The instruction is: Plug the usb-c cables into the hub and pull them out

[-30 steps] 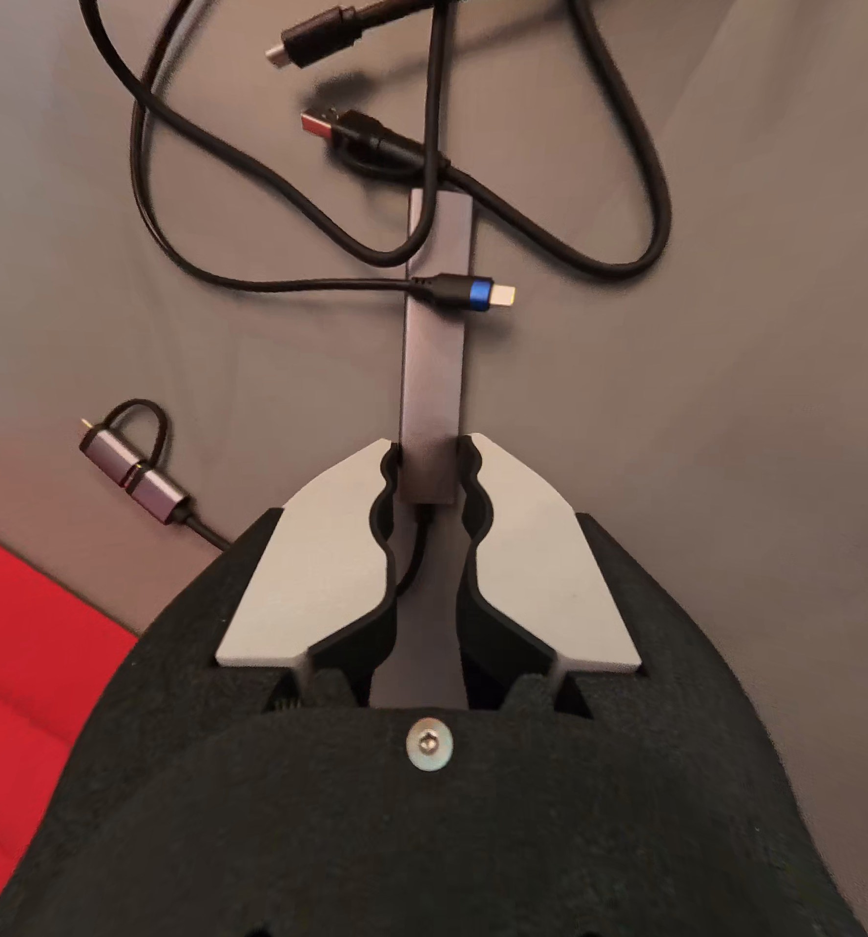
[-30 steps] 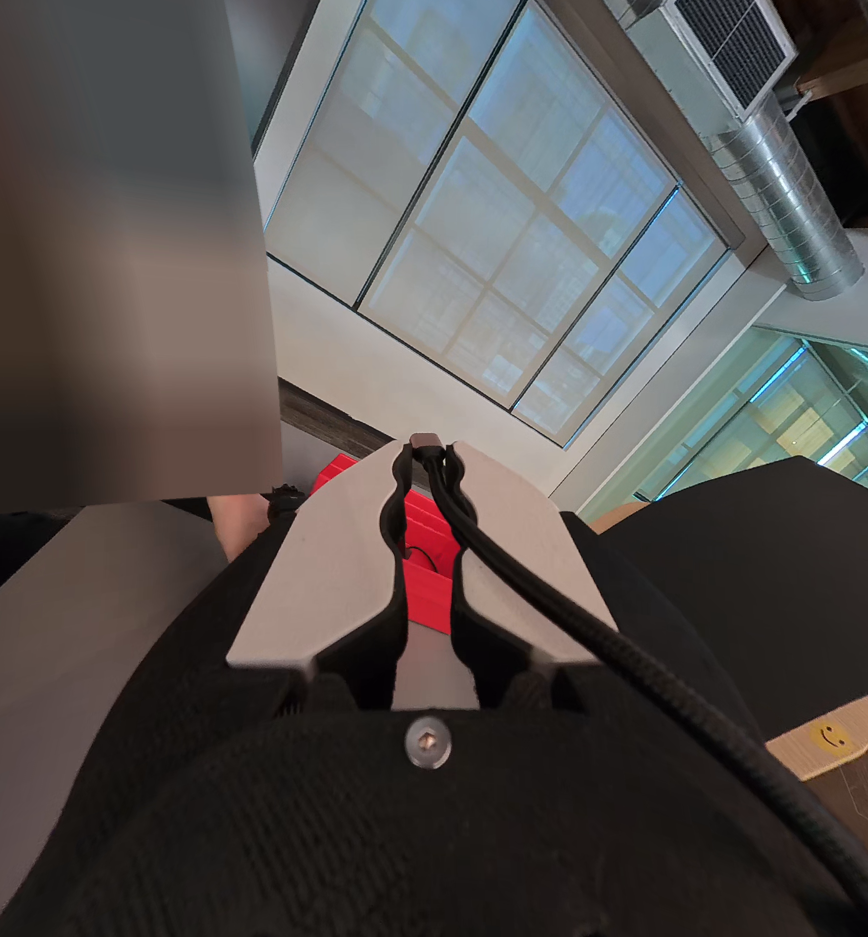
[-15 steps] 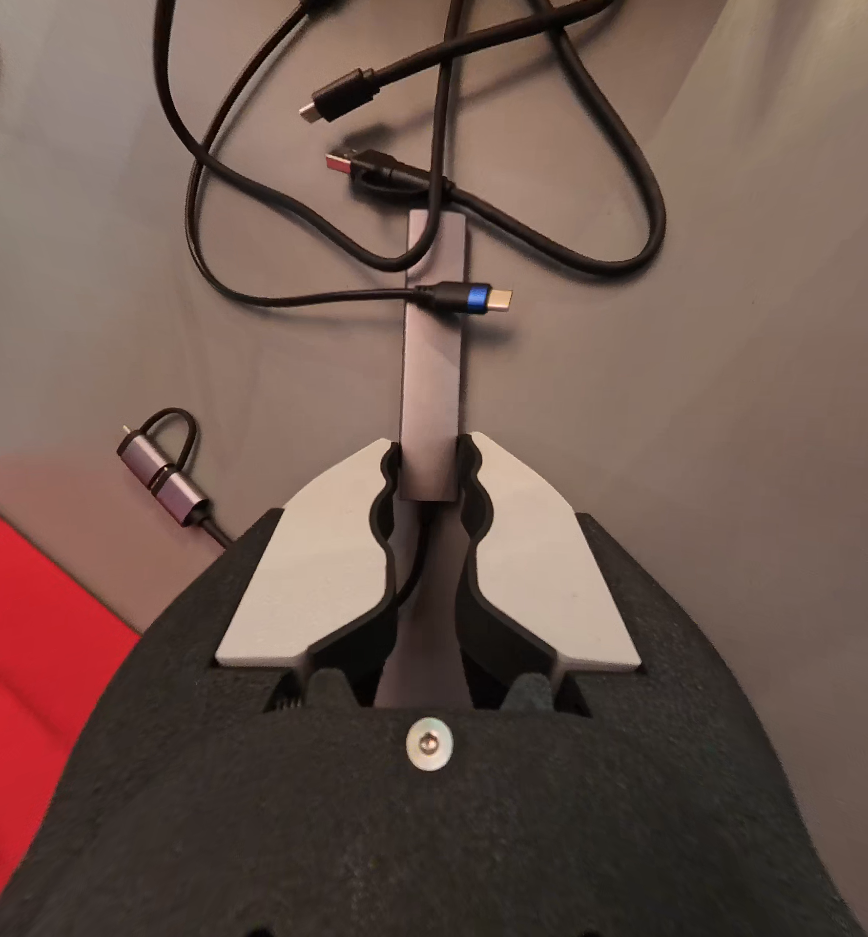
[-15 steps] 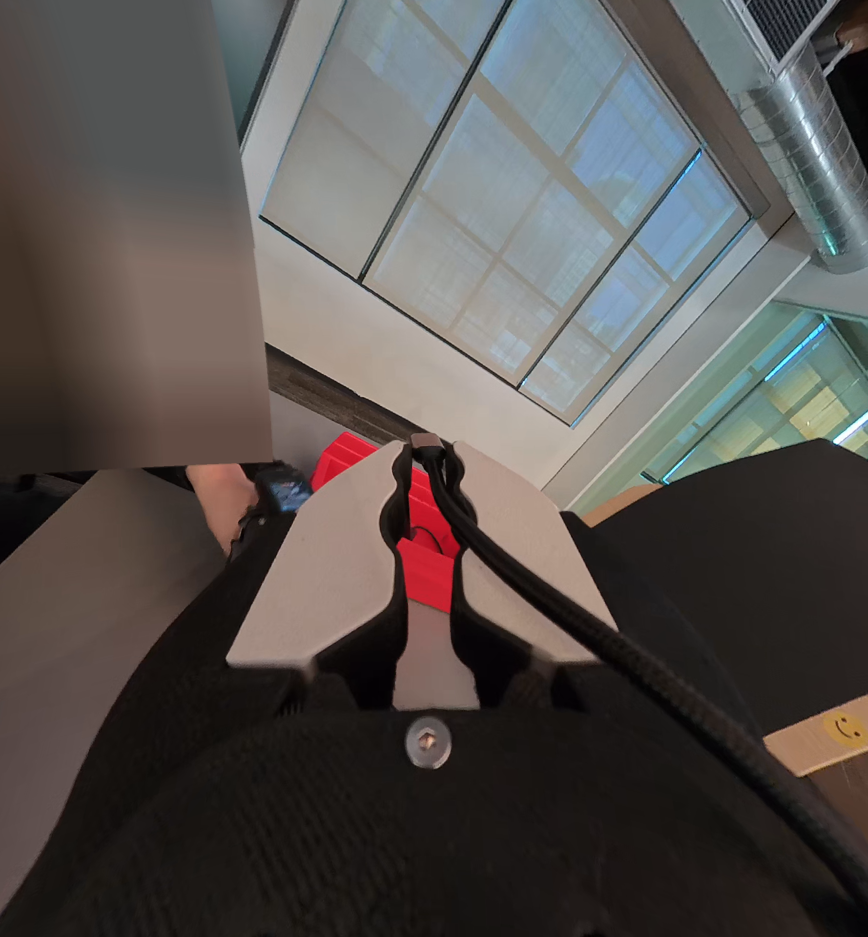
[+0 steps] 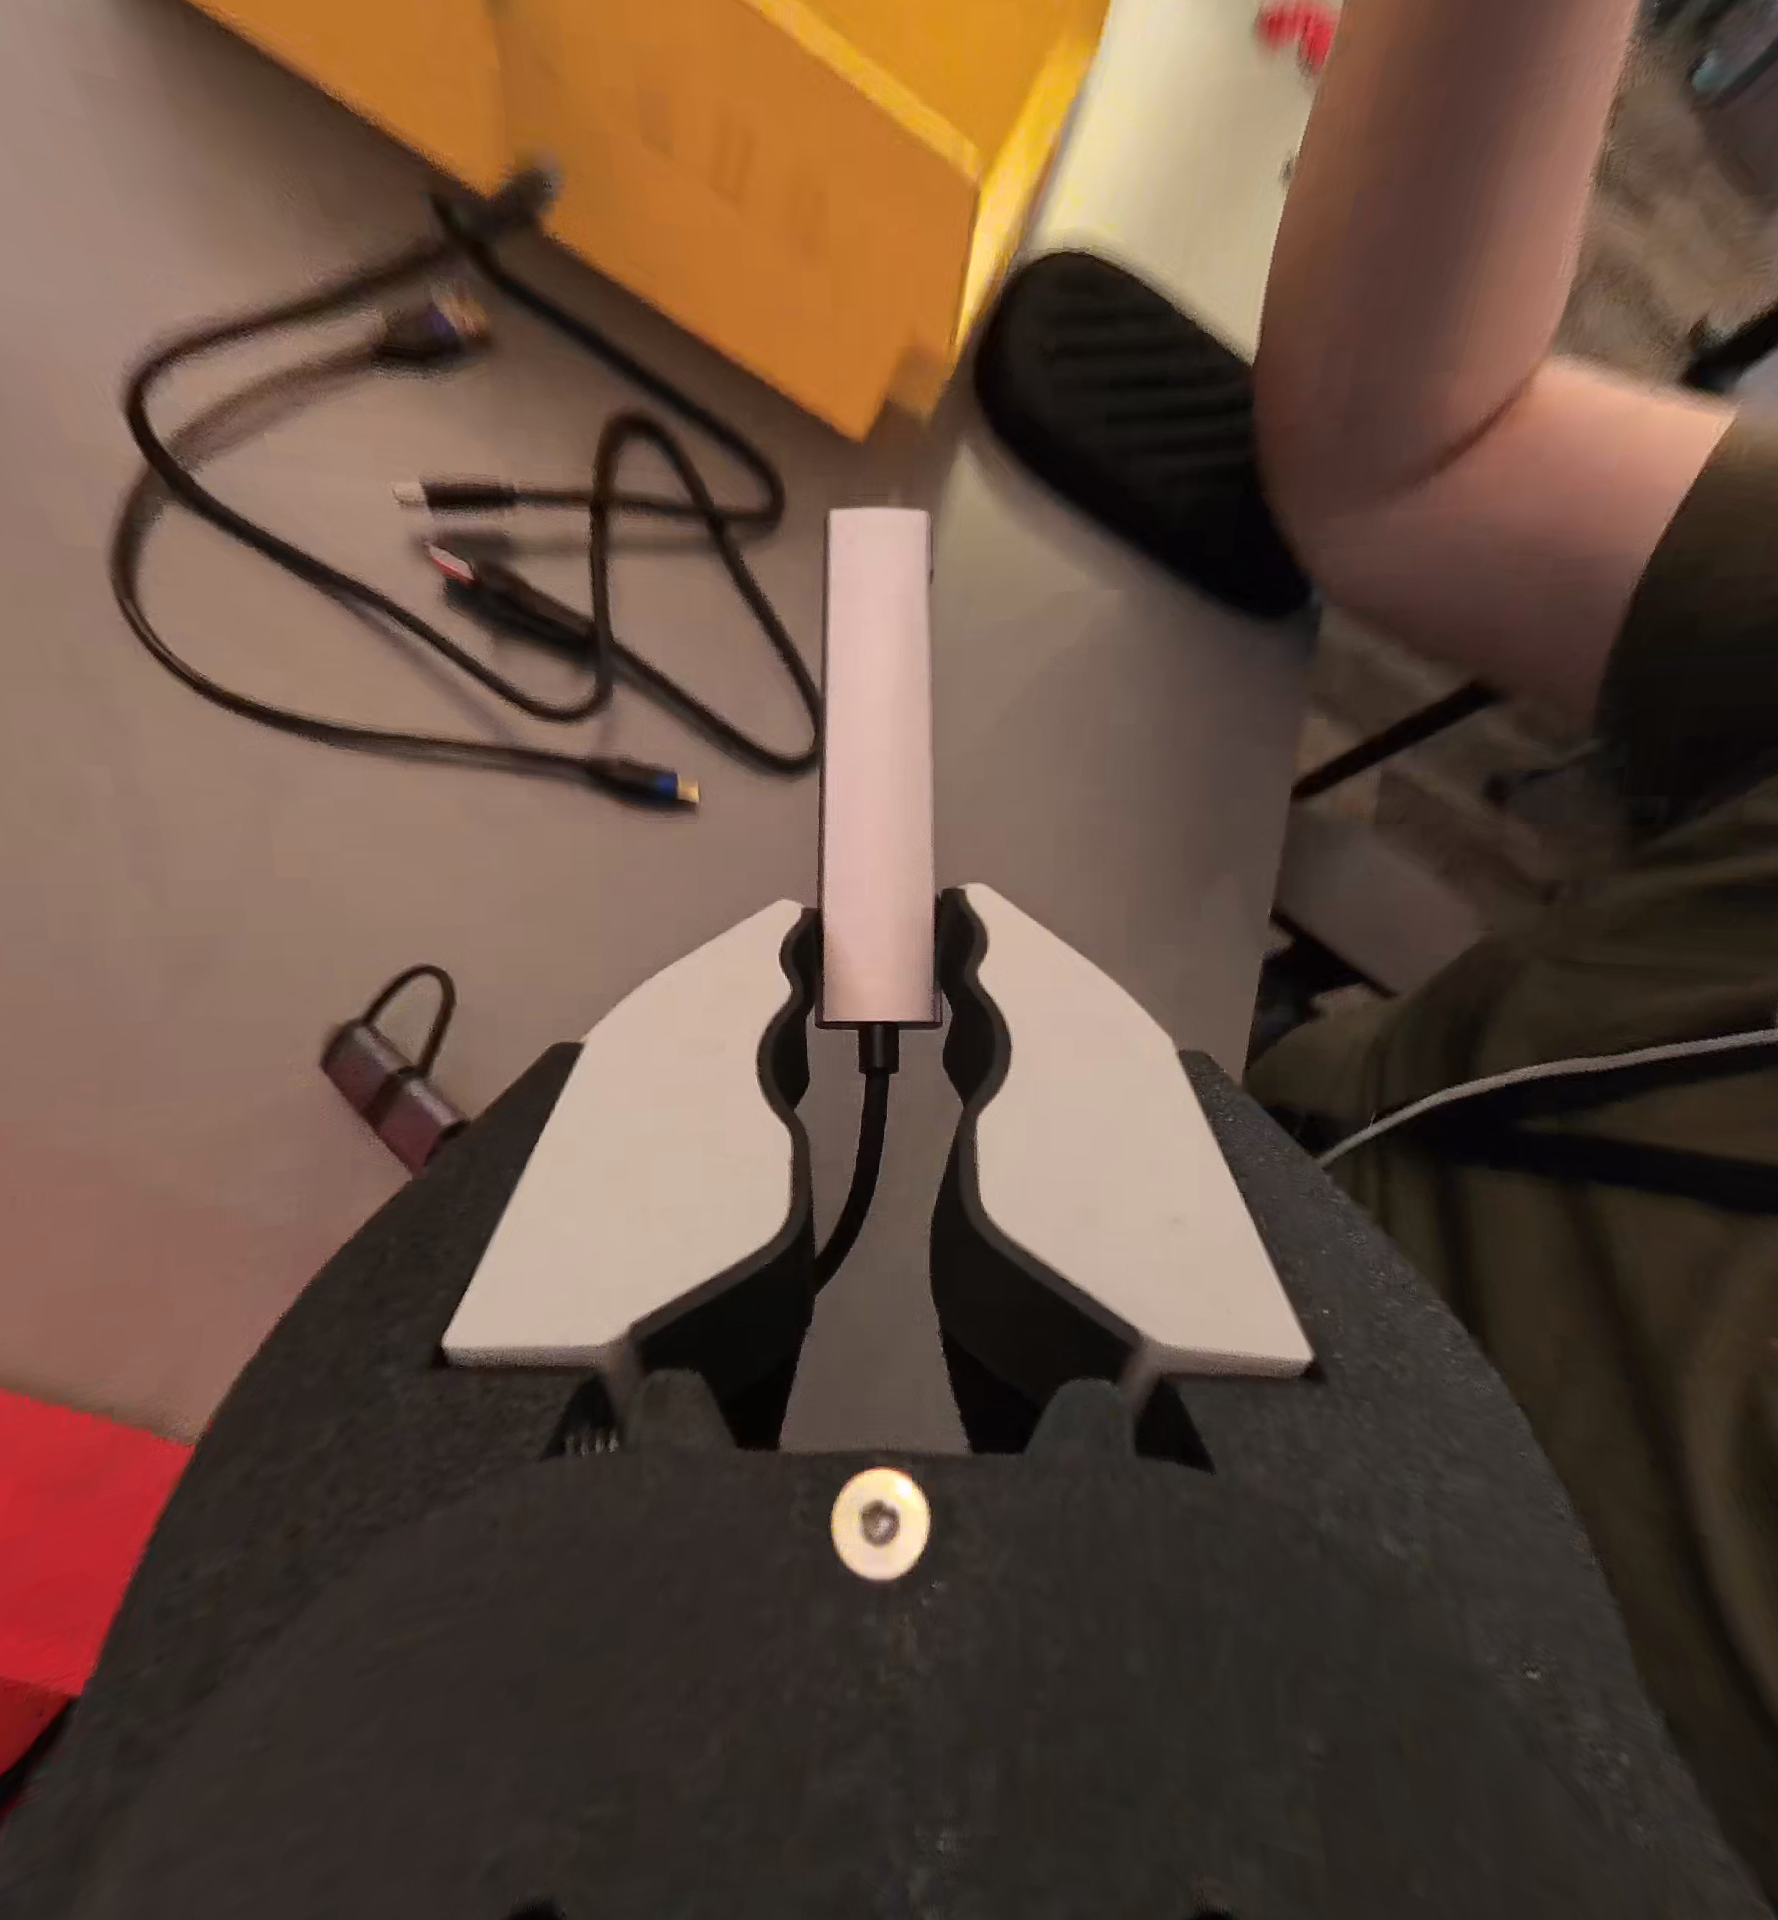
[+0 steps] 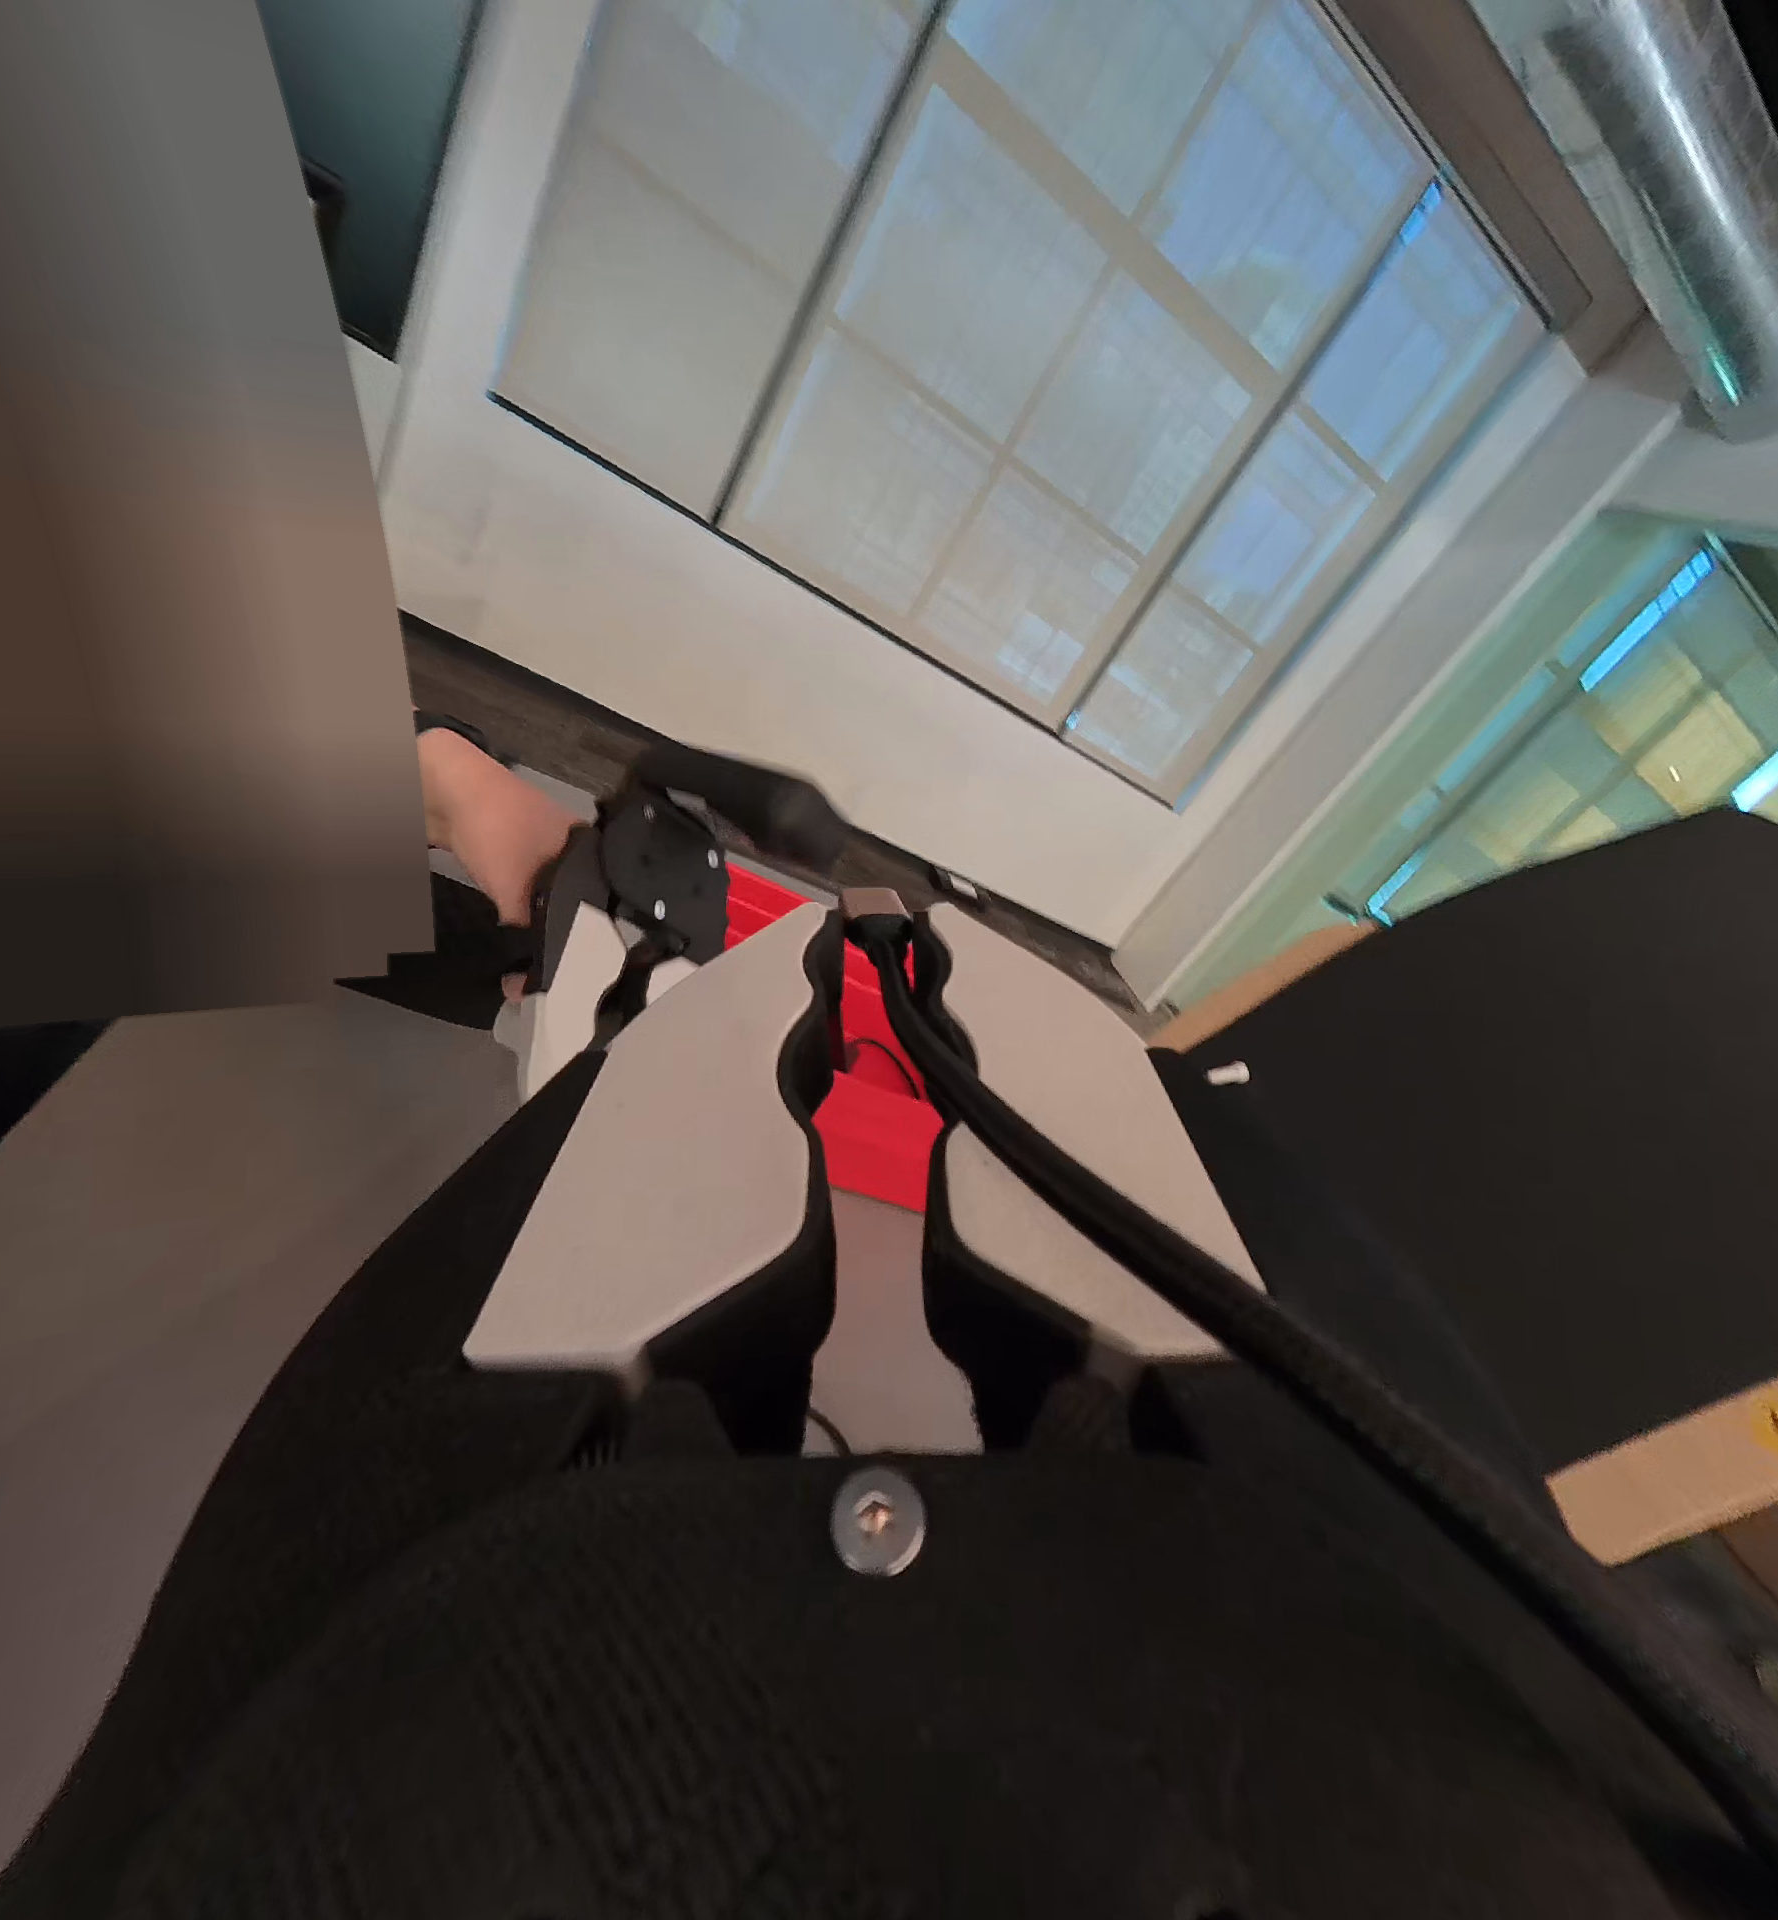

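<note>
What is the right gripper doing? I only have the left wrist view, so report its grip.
Observer: The right gripper is shut on a black braided cable, pinched just behind its plug.
Operator: Tell me where the plug end sits.
Observer: The silver plug tip pokes out just past the fingertips, bare, with nothing mated to it.
</note>
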Demonstrator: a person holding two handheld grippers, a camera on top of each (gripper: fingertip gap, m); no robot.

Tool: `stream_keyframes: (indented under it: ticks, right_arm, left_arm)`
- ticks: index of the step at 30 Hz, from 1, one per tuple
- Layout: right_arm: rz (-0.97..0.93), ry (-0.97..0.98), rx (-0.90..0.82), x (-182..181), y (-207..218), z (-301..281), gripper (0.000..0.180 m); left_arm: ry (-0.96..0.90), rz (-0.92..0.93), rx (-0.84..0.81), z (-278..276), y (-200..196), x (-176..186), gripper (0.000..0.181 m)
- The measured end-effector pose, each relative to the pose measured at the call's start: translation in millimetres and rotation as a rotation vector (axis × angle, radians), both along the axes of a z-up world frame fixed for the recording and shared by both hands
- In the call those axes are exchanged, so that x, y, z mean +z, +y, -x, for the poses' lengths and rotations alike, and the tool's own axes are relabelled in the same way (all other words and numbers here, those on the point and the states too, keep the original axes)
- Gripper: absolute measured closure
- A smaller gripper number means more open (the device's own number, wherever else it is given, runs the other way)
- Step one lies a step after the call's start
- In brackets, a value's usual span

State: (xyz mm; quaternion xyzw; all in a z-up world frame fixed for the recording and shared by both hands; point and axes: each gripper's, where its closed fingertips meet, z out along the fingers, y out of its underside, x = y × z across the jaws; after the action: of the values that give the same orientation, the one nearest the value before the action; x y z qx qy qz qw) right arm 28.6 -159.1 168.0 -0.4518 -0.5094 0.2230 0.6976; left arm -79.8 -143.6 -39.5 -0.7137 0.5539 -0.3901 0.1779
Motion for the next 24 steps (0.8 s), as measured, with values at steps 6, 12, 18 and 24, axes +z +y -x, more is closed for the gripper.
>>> stream_keyframes:
  ticks: [6,12,18,24]
  right_arm:
    - [0.05,0.042,-0.202,-6,36,15,0.167]
    - [-0.063,-0.039,-0.397,-29,62,41,0.167]
    - [-0.091,-0.088,-0.474,-49,81,48,0.167]
    - [-0.133,-0.198,-0.538,-72,95,59,0.167]
  left_arm:
    - [-0.315,-0.025,0.205,-27,47,65,0.159]
    - [-0.548,-0.058,0.365,-34,87,105,0.159]
    - [-0.638,-0.056,0.476,-26,107,106,0.159]
    - [-0.665,-0.014,0.488,-23,110,95,0.16]
